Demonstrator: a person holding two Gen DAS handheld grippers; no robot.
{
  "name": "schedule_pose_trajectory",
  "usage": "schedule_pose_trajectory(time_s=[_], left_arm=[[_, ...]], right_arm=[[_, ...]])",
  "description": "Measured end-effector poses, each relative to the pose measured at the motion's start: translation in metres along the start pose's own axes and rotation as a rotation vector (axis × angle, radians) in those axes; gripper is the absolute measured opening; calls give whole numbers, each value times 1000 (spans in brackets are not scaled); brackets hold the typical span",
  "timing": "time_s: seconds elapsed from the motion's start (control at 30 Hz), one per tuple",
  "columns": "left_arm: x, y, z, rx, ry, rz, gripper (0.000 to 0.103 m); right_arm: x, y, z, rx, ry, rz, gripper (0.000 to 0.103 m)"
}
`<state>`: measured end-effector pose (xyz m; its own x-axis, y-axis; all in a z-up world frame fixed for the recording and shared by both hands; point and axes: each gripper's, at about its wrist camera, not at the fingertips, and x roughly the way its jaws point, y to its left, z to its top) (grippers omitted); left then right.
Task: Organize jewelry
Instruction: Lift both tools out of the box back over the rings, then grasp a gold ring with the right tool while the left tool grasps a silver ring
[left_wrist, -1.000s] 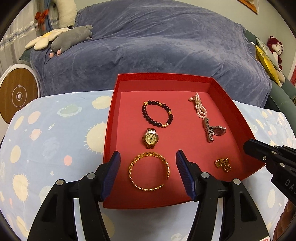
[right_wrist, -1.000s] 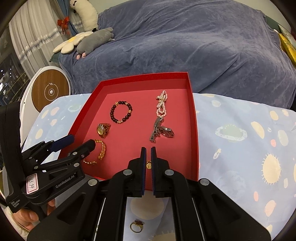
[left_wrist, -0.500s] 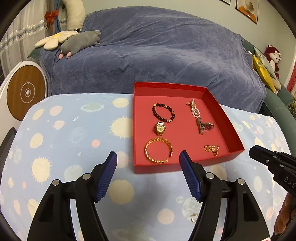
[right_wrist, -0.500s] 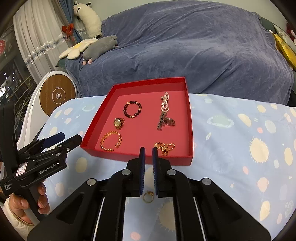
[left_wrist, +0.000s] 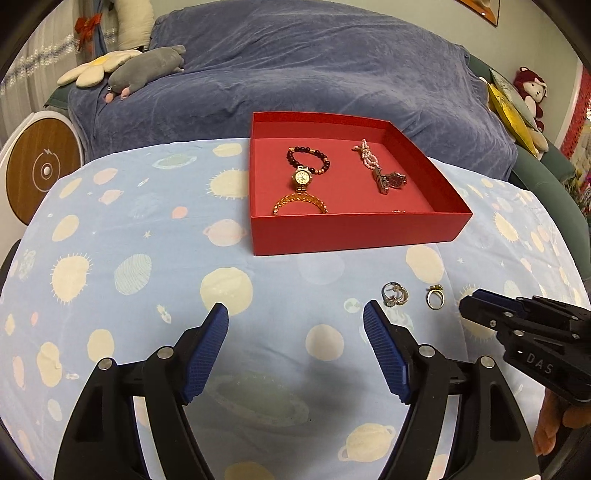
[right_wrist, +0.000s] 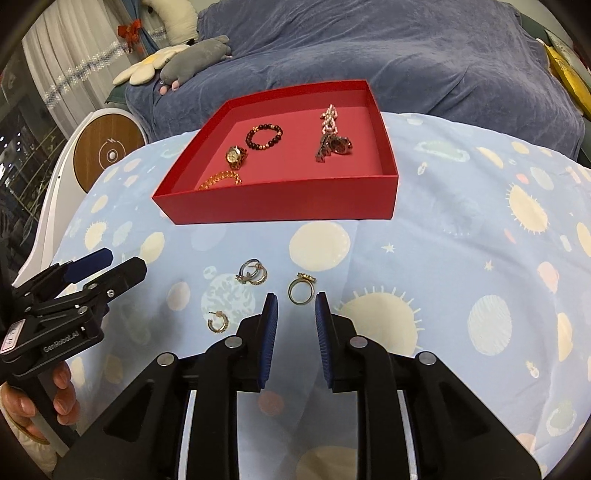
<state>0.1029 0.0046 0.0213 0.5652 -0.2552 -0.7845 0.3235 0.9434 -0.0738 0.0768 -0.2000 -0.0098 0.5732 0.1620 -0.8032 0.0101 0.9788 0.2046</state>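
The gold ring (right_wrist: 302, 290) lies flat on the surface (right_wrist: 443, 258) just ahead of the right hand-held gripper (right_wrist: 295, 314) – its empty jaws opening – nearer than the left hand-held gripper (left_wrist: 295, 321), whose widely spread jaws are opening too, also empty.

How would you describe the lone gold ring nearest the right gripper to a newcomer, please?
Find the red tray on the planet-print cloth; three small lots of jewellery lie in front of it. The gold ring is rightmost, just ahead of the opening right gripper, single with a studded top, unlike the ring cluster and hoop earring.
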Motion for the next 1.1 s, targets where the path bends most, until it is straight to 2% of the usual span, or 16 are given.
schedule_pose_trajectory(time_s=[0.07, 0.17, 0.8, 0.87, 1.0, 1.1], left_arm=[[1, -1, 0, 4, -1, 1, 77], [2, 0, 0, 0, 2, -5, 77], [11, 0, -3, -6, 33, -29, 77], [12, -2, -3, 1, 34, -32, 77], [17, -9, -5, 22, 40, -36, 77], [21, -15, -7, 35, 47, -36, 77]], right_arm=[[6, 1, 1, -5, 1, -11, 21], [14, 4, 2, -15, 9, -24, 27], [39, 9, 8, -47, 15, -56, 26], [40, 9, 8, -52, 12, -65, 24], [40, 6, 10, -44, 21, -55, 3], [40, 2, 10, -34, 24, -54, 1]])
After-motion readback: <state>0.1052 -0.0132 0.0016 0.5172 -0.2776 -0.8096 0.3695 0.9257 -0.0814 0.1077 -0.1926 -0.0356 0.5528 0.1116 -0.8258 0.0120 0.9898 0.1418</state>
